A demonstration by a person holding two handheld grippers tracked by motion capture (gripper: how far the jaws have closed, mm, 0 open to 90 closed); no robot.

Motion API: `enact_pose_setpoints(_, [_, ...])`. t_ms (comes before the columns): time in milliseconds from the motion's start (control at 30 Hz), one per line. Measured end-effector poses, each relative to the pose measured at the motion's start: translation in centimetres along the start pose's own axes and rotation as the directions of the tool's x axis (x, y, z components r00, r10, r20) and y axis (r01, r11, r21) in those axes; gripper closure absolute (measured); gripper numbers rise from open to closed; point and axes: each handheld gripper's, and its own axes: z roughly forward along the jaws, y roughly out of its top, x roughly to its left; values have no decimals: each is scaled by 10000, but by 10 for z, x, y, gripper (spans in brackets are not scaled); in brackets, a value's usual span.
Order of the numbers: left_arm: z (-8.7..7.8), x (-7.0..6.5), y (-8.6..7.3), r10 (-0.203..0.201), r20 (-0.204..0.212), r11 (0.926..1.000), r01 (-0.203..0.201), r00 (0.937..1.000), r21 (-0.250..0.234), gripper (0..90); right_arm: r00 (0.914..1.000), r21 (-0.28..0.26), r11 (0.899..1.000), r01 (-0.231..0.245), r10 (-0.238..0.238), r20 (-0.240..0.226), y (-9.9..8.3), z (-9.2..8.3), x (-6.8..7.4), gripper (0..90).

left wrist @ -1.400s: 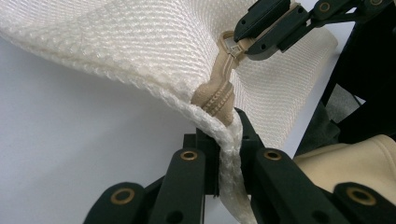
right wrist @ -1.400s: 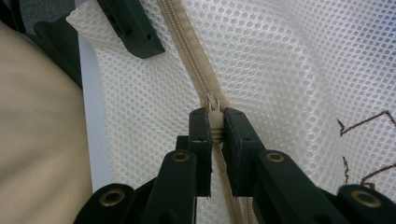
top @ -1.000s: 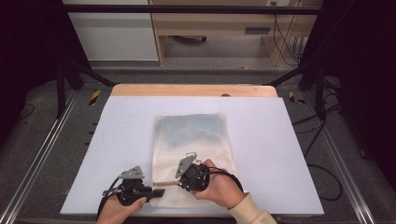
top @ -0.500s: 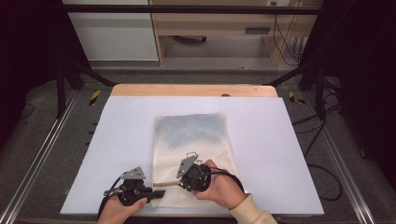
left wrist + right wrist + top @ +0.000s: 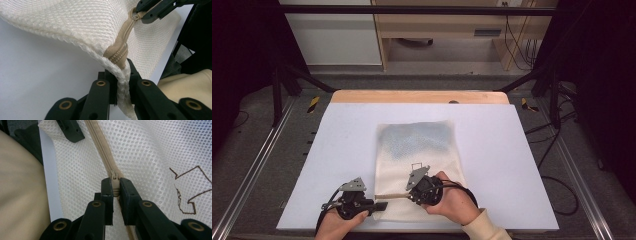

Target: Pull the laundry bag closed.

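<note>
Mesh bag [image 5: 417, 165]: cream-white, rectangular, flat on the near middle of the table, long side running away from the person. Honeycomb weave, close up in the right gripper view [image 5: 150, 152]. Greyish shading across the far third. Small dark outline mark [image 5: 187, 192] stitched on the mesh. Tan zipper [image 5: 393, 195] along the near edge, teeth closed on the stretch between the two grippers.

Left gripper [image 5: 379, 205]: at the near left corner of the bag, jaws clamped on the thick woven edge at the zipper end [image 5: 120, 56]; corner lifted slightly off the surface.

Right gripper [image 5: 410, 194]: on the near part of the bag, just beside the left one, jaws closed on the tan zipper pull [image 5: 114, 182]; slider sitting directly ahead of the jaw tips.

Surface: pale lavender-white mat [image 5: 337, 140] covering the table, wooden edge [image 5: 412, 96] exposed along the far side. Metal rails [image 5: 257, 165] flanking the table left and right, over grey floor.

Room: dark at both sides. Black frame bar [image 5: 422, 9] across the top. White cabinet [image 5: 332, 35] and light wooden shelf unit [image 5: 442, 25] behind the table. Cables [image 5: 517, 30] hanging at the far right.
</note>
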Motion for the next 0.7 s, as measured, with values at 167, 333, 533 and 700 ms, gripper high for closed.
enact_pose_setpoints(167, [1,-1,0,53,-29,10000,-53,10000,22,843,10000,-83,10000,-49,49,-26,-2,0,0,822])
enact_pose_setpoints(333, [0,-1,0,52,-29,10000,-52,10000,-3,843,10000,-57,10000,-75,75,-24,-3,-2,0,822])
enact_pose_setpoints(533, [-1,-1,1,74,-51,10000,-74,10000,-11,843,10000,-118,9999,-93,93,-25,-5,-3,-1,822])
enact_pose_setpoints(700, [-1,-1,1,45,-31,10000,-45,10000,-35,843,9999,-196,9997,-171,170,-22,-7,-4,-2,822])
